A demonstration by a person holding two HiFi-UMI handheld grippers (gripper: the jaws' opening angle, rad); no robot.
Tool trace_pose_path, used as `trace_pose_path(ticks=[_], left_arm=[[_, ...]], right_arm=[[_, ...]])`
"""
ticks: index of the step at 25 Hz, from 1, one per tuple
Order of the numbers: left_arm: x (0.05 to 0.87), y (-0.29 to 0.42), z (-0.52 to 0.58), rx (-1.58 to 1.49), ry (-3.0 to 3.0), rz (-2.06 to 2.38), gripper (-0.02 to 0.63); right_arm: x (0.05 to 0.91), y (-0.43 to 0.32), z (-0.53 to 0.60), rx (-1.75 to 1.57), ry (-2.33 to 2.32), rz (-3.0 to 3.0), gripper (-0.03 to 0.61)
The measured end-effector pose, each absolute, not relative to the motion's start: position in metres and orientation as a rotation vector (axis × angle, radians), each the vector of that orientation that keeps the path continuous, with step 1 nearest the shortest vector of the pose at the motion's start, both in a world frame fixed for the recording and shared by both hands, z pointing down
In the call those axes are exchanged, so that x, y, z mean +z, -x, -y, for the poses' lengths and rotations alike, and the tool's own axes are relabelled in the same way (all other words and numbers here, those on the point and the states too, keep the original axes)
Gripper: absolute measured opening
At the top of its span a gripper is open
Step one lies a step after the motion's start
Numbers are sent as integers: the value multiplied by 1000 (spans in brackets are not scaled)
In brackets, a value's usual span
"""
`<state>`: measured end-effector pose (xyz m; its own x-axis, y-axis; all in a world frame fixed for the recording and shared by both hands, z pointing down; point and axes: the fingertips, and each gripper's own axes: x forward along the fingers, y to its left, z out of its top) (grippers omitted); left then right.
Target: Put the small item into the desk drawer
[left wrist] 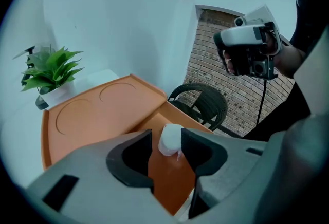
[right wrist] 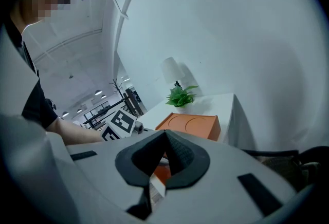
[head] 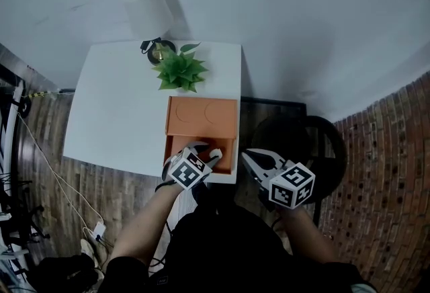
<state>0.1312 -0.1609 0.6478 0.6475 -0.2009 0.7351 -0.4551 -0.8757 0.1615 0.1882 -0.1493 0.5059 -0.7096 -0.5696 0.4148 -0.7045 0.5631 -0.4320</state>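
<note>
A small white item (left wrist: 170,140) lies in the open orange drawer (left wrist: 172,182), which is pulled out of the front of the orange desk box (head: 201,117). My left gripper (head: 201,152) hangs over the drawer, tilted down, with its jaws open. The item sits between the fingertips, right beside the right one, and a strip of orange shows between it and the left one. My right gripper (head: 247,154) is off the table's front right corner, shut with nothing in it. In the right gripper view its tips (right wrist: 165,134) meet in a point.
The white table (head: 114,117) carries a green potted plant (head: 180,71) and a white-shaded lamp (head: 144,8) at the back. A dark round wicker chair (head: 302,140) stands right of the table, beside my right gripper. The floor is brick-patterned.
</note>
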Motion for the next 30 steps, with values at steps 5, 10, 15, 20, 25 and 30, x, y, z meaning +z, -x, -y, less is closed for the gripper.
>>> trace_pose_path(ticks=[5,10,15,20,25,30], left_arm=[[642,-129,161,1059,-2517,543,183],[643,-124,162,1022,-2464,579,170],[623,-126,159,919,-2476,629,170],[608,-107,165,858,-2435,759,170],[586,-85,171,792,-2394,894,170],[569,-79,171,751,-2383,967,170]], right_arm=[[506,-190,147,857,-1065,2557,3],[503,-194,145,847,-1063,2561,3],[500,-202,143,840,-1059,2570,3],[497,-203,147,838,-1033,2601,3],[489,-205,152,816,-999,2648,3],[491,-214,154,813,-965,2674,3]])
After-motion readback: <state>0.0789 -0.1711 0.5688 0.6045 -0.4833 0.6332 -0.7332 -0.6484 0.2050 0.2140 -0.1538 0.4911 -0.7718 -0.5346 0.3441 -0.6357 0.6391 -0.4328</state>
